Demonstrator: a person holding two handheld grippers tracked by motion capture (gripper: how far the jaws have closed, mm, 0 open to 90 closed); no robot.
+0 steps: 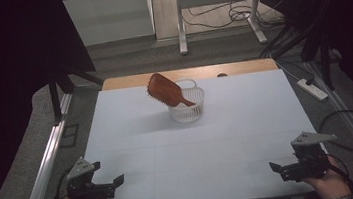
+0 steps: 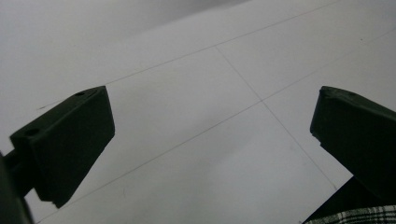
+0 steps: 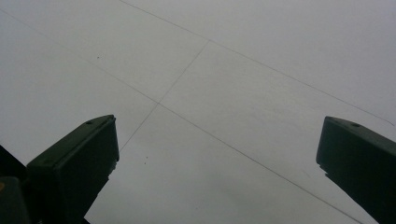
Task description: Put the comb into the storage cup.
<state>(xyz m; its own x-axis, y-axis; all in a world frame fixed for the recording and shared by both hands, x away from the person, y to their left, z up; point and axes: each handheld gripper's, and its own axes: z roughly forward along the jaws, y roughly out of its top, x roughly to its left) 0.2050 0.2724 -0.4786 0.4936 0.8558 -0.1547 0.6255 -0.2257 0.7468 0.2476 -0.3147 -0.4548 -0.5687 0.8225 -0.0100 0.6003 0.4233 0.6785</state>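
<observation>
Brown wooden paddle hairbrush [image 1: 165, 90] leaning handle-down in round white slotted plastic basket [image 1: 187, 109] | matte white bench [image 1: 195, 147] | left claw [image 1: 118, 180] apart, empty | right claw [image 1: 274, 167] apart, empty

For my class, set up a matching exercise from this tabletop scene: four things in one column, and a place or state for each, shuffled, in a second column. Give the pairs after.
Things
1. hairbrush
2. basket
3. left gripper
4. right gripper

Places or states
A. white, standing on the far middle of the table
B. open, at the near right corner
C. brown, leaning with its handle in the basket
D. open, at the near left corner

Pairs: 1-C, 2-A, 3-D, 4-B
</observation>
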